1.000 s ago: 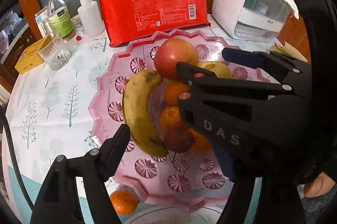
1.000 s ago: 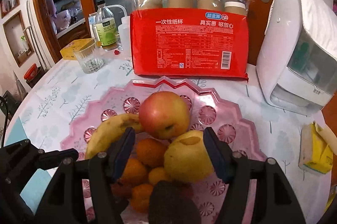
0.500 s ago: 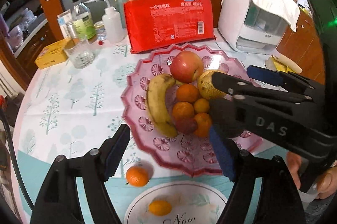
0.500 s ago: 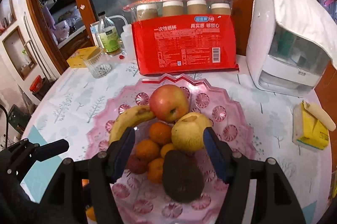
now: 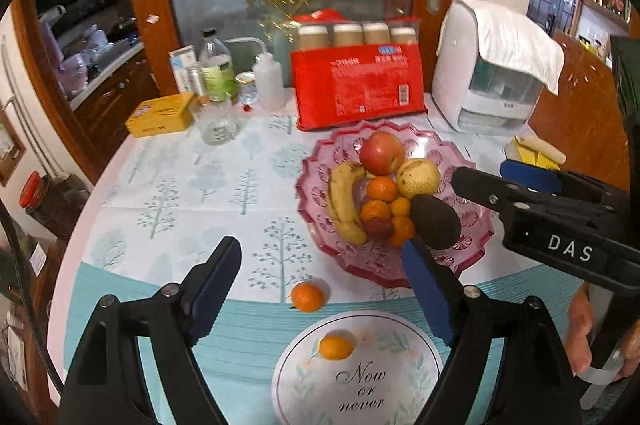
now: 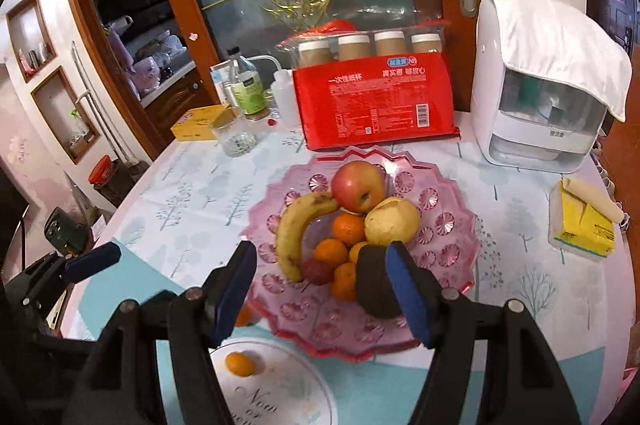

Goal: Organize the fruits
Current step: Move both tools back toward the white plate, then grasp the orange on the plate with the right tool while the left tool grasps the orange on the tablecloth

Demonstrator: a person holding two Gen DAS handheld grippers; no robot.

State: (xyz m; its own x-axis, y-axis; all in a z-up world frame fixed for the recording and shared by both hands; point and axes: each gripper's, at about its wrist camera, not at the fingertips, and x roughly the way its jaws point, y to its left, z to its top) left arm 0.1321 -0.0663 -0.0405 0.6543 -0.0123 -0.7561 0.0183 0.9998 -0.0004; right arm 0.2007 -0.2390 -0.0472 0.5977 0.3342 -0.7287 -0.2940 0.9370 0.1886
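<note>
Change: both grippers have pulled back and up from the pink tray; a second ago the left camera was tight over the fruit, and the avocado sat between the right fingers.
Left gripper: spread wide, holding nothing, hovering over the table edge short of the tray.
Right gripper: spread wide too, nothing pinched; its right pad sits in front of the avocado, and I can't tell whether they touch.
Avocado: one, dark, rough-skinned, lying at the tray's near right, against the oranges.
Banana: one, yellow with brown flecks, curved along the heap's left side.
Apple: one, red, at the far end of the heap.
Pear: one, pale yellow, just right of the apple.
Oranges in tray: four small ones counted, clustered mid-tray, with one dark red fruit beside them.
Loose orange: one, on the tablecloth just outside the tray.
Orange on mat: one, on the round white placemat.
</note>
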